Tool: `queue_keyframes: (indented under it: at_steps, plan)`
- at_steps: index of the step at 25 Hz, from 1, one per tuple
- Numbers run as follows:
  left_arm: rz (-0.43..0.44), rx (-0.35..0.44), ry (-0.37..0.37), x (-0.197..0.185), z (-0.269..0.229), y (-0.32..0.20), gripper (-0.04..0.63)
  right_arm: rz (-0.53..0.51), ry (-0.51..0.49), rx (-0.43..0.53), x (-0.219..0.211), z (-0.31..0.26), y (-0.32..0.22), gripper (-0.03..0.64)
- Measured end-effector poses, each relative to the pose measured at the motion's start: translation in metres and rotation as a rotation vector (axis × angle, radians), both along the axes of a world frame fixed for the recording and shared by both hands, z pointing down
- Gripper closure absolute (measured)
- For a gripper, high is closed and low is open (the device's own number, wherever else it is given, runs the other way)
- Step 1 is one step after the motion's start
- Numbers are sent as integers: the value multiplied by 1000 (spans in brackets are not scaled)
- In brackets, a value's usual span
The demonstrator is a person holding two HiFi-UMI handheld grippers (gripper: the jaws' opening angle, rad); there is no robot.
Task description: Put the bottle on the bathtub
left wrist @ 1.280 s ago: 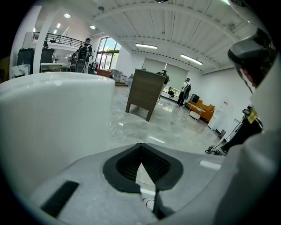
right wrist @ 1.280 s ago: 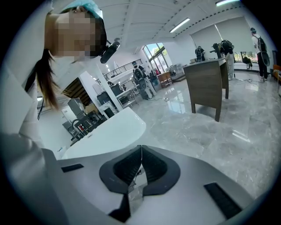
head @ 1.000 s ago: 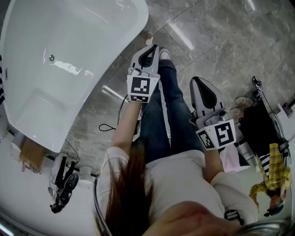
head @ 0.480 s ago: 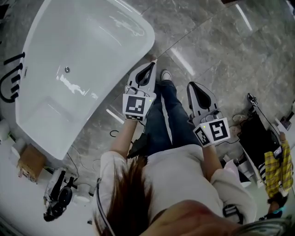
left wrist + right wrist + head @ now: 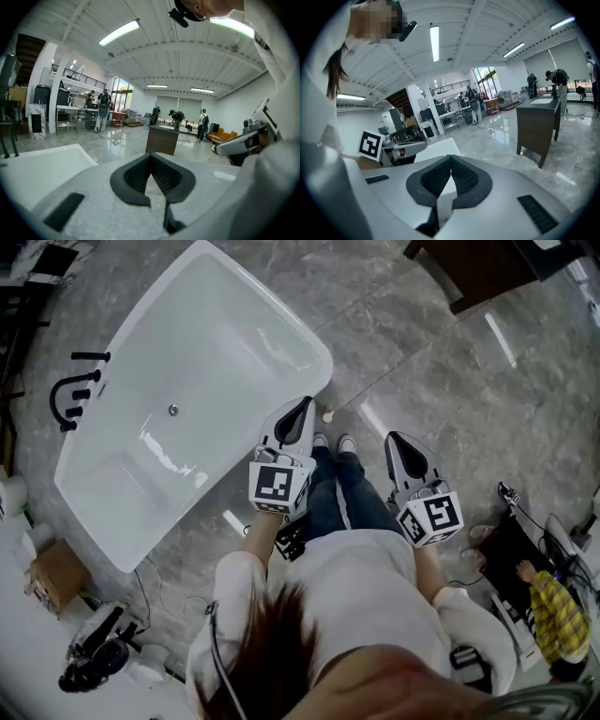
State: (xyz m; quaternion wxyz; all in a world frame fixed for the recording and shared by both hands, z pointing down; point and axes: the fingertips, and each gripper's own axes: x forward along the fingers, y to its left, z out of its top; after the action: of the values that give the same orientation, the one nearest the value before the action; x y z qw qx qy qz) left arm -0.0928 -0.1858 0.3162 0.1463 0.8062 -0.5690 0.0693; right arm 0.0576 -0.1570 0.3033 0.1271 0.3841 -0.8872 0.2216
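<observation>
As they hover near the bathtub [image 5: 141,456], the left gripper [image 5: 307,401] and right gripper [image 5: 393,436] show jaws pressed together, empty, their square markers [image 5: 278,486] facing up.

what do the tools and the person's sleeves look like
The left tool and right tool both have pale grey, wedge-shaped shells and dark ribbed pads. Each carries a white cube printed with black square markers. The person wears a white top with loose sleeves.

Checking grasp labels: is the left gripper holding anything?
No, the left gripper has its jaws closed together, with nothing between them in its own view.
</observation>
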Motion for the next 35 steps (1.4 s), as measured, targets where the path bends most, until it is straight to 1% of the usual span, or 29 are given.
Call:
queue_keyframes:
  at_steps: [4, 12, 16, 20, 23, 26, 31, 35]
  plan:
    - [-24, 46, -12, -4, -46, 12, 581, 15, -11, 47, 7, -37, -1, 604]
    - [-85, 101, -66, -13, -114, 50, 581, -10, -57, 124, 15, -102, 12, 604]
    - [-141, 146, -75, -20, -146, 63, 581, -19, -89, 176, 20, -131, 11, 604]
    - [-203, 204, -79, -39, -177, 84, 581, -28, -99, 243, 15, -161, 22, 604]
    - [-247, 229, -60, -49, -190, 104, 581, -19, -105, 262, 17, -171, 32, 604]
    - [-277, 253, -36, -49, -197, 116, 581, -10, -117, 280, 21, -178, 36, 604]
    - [-264, 288, -21, -42, -203, 120, 581, -10, -137, 301, 21, -187, 35, 604]
    - [-246, 289, -14, -35, -201, 123, 581, -6, -131, 295, 25, -184, 37, 604]
